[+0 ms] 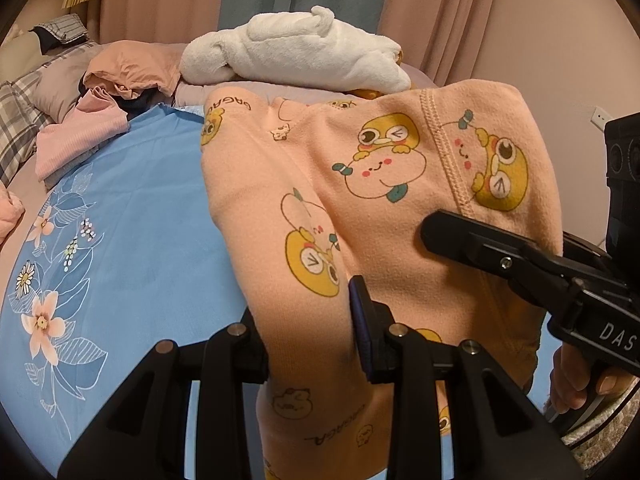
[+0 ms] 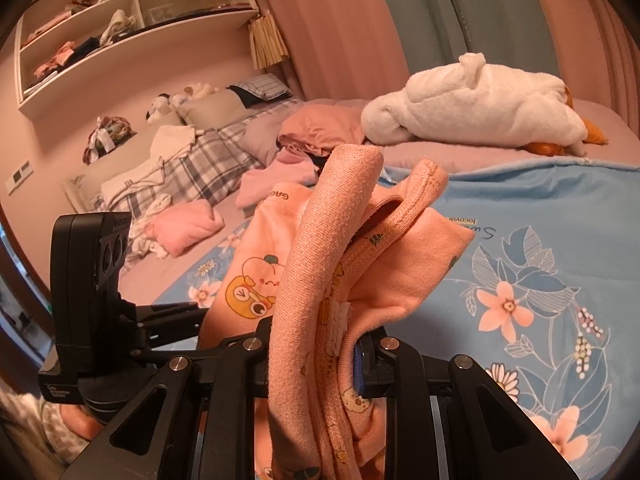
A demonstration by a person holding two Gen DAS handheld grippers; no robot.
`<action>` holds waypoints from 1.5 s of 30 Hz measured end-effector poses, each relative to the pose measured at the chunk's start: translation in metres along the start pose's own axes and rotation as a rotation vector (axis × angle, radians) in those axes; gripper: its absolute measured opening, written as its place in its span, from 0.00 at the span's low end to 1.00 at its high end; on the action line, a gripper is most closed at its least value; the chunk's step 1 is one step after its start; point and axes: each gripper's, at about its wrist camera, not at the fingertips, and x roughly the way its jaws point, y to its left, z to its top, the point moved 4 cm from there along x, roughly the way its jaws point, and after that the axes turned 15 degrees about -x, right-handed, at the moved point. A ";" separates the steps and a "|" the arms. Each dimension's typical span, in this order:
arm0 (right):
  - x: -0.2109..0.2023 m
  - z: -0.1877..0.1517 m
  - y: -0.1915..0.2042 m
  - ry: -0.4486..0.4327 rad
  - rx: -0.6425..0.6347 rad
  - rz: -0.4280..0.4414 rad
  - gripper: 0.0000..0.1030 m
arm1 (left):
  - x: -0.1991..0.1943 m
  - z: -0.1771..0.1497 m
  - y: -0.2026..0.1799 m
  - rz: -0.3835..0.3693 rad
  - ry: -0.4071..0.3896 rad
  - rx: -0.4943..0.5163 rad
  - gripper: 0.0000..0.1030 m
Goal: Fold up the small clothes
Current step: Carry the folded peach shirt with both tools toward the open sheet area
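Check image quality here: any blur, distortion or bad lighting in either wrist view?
Left wrist view: sharp, warm dim light, strong fisheye bending of the blue sheet, black corners; the peach garment fills the centre. Right wrist view: same warm cast and curvature; the bunched garment close to the lens looks slightly soft and blocks the middle.

both claws, left claw (image 1: 310, 340) and right claw (image 2: 316, 356), clamped on cloth, angled downward.

Bedroom interior under warm light; a bed spread with a blue floral sheet (image 2: 540, 240) fills the foreground; plaid bedding (image 2: 188, 168) and pillows lie toward the headboard; pink curtains (image 2: 332, 28) flank a grey-green panel (image 2: 432, 12) behind; a white wall shelf (image 2: 132, 16) — open compartments holding folded items — hangs on the pink wall.
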 end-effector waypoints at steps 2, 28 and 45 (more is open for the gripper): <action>0.006 0.000 -0.003 0.005 0.003 0.003 0.24 | 0.004 0.002 0.002 0.004 0.003 -0.002 0.31; 0.045 -0.005 -0.026 0.046 0.034 0.010 0.24 | 0.049 0.016 0.019 0.031 0.047 -0.008 0.31; 0.063 -0.013 -0.042 0.073 0.064 0.000 0.24 | 0.079 0.023 0.016 0.036 0.082 -0.010 0.31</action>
